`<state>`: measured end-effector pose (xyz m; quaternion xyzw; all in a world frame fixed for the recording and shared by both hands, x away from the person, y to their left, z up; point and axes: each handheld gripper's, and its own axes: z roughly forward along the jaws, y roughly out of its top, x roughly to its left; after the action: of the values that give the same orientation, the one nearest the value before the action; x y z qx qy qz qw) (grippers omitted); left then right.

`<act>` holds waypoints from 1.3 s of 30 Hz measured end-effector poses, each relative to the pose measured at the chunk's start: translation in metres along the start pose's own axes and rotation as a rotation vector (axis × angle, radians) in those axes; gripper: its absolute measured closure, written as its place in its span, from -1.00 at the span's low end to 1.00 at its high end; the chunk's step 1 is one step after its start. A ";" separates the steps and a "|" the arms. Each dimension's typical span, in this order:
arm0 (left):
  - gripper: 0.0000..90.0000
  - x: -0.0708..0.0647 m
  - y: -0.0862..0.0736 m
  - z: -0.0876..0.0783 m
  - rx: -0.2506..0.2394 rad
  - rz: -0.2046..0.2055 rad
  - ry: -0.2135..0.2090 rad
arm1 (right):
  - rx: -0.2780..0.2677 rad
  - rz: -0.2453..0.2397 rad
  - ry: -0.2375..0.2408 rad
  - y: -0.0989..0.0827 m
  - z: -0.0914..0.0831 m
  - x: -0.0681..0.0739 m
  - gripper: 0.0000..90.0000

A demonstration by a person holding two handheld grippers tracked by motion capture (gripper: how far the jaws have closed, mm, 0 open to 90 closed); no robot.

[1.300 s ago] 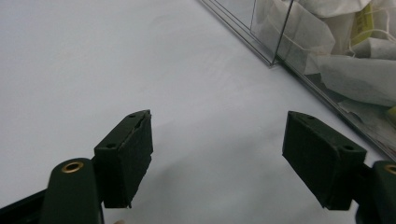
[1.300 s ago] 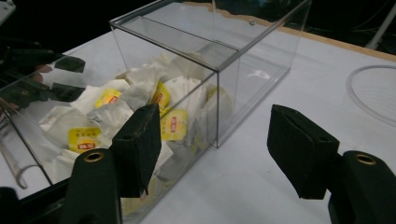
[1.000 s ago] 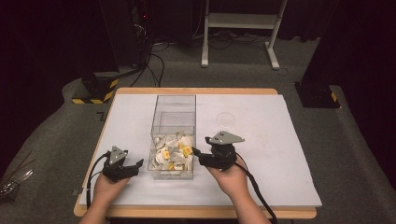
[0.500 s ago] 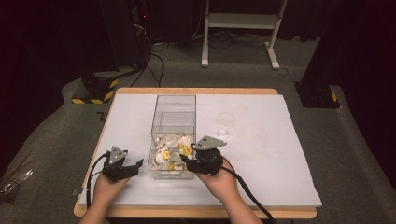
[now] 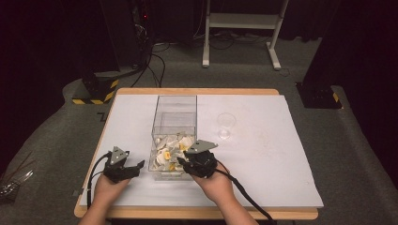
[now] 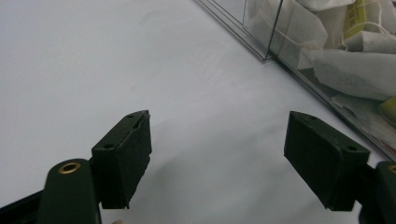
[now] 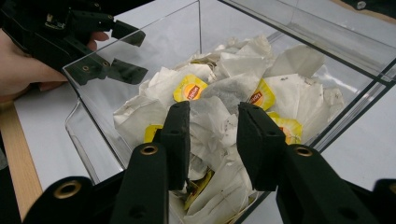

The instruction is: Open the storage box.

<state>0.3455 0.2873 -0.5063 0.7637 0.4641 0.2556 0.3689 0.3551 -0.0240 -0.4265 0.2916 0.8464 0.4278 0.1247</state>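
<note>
The right gripper [image 7: 212, 140] is over the near end of the clear, open-topped plastic box [image 5: 174, 136], its 2 jaws narrowed and just been closing around 1 crumpled white paper tea bag [image 7: 212, 121] on top of the heap; I cannot tell whether the pads press it yet. That bag lies straight ahead and below, between the jaws. The left gripper [image 5: 123, 165] rests wide, holding nothing, on the white worktop [image 5: 263, 154] just beside the box's left wall. Farther off stands a small clear plastic cup [image 5: 225, 125], right of the box.
</note>
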 end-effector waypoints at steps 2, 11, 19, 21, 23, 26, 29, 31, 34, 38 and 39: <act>-0.47 0.000 0.000 0.000 -0.002 0.004 0.001 | 0.003 -0.007 0.000 0.000 0.001 0.001 0.49; -0.47 0.000 0.000 0.000 -0.002 0.002 -0.002 | 0.035 -0.018 -0.025 0.002 0.007 0.003 0.64; -0.47 0.000 0.000 0.000 0.002 0.007 -0.003 | 0.063 -0.021 -0.031 0.000 0.014 0.004 0.80; -0.47 0.000 0.000 0.000 0.003 0.008 -0.003 | 0.060 -0.010 -0.031 0.000 0.013 0.004 0.89; -0.47 -0.001 0.000 0.000 0.003 0.013 -0.005 | 0.054 -0.015 -0.033 -0.001 0.012 0.003 0.93; -0.47 0.000 0.000 0.000 0.006 0.010 -0.003 | 0.043 -0.017 -0.033 0.000 0.009 0.003 0.94; -0.47 -0.001 0.000 0.000 0.011 0.018 -0.005 | 0.016 -0.013 -0.038 0.002 0.003 0.002 0.95; -0.47 -0.001 0.000 0.000 0.009 0.018 -0.006 | 0.001 -0.015 -0.043 0.003 -0.001 0.001 0.95; -0.47 -0.001 0.000 0.000 0.009 0.017 -0.005 | -0.019 -0.010 -0.049 0.005 -0.006 -0.001 0.95; -0.47 -0.001 0.000 0.000 0.003 0.024 -0.003 | -0.044 -0.006 -0.053 0.007 -0.012 -0.003 0.95; -0.47 -0.001 0.000 0.000 0.004 0.024 -0.002 | -0.049 -0.008 -0.052 0.008 -0.013 -0.004 0.95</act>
<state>0.3451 0.2860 -0.5063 0.7701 0.4551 0.2581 0.3649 0.3550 -0.0310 -0.4127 0.2961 0.8333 0.4402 0.1554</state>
